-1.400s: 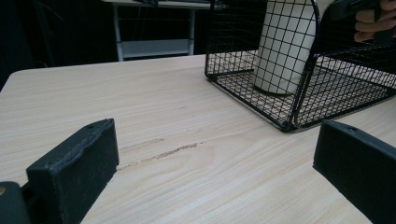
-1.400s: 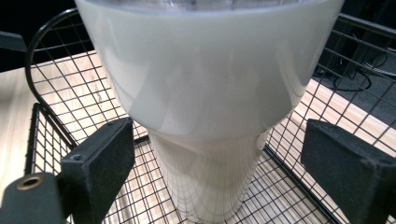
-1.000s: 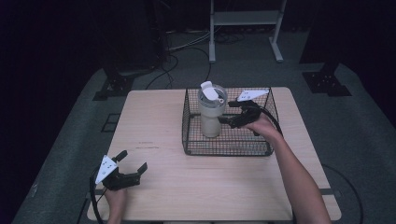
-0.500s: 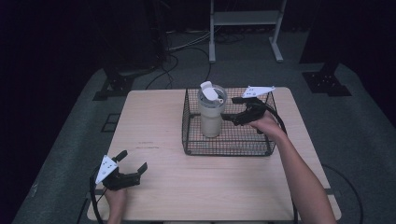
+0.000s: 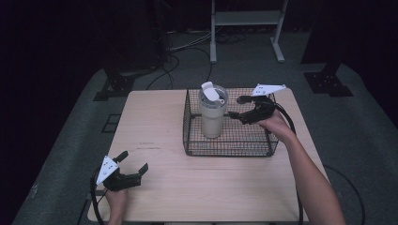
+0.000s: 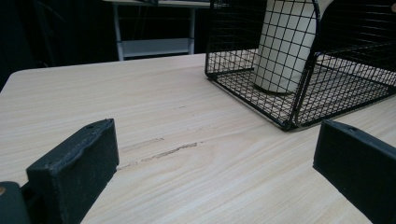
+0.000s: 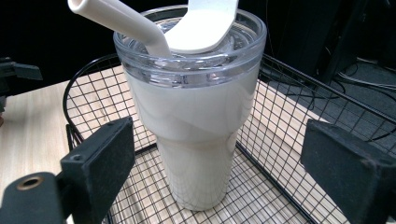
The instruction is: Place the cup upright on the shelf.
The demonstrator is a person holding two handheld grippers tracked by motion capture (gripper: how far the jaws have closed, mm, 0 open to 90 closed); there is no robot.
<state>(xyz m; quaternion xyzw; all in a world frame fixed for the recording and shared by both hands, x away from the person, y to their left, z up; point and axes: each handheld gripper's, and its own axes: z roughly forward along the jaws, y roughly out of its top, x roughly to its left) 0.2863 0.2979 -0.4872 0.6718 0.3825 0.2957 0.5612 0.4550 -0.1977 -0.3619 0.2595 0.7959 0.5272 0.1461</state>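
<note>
A cream tumbler (image 5: pixel 212 114) (image 7: pixel 196 121) (image 6: pixel 285 46) with a clear lid and a flipped-up spout stands upright in the left part of a black wire basket (image 5: pixel 263 143) (image 6: pixel 299 112) (image 7: pixel 280 135). My right gripper (image 5: pixel 238 108) (image 7: pixel 215 182) hovers open over the basket, just right of the tumbler, its jaws spread wide and apart from the cup. My left gripper (image 5: pixel 133 164) (image 6: pixel 210 186) rests open at the near left corner of the wooden table (image 5: pixel 155 126), pointing toward the basket with nothing between its jaws.
Bare wooden table (image 6: pixel 140 116) lies between the left gripper and the basket. Beyond the table's far edge are a white metal stand (image 5: pixel 246 18), floor cables (image 5: pixel 178 47) and dark equipment bases (image 5: pixel 117 86).
My right gripper has drawn back to the right and risen, away from the tumbler, which stays upright in the basket. The left gripper has not moved.
</note>
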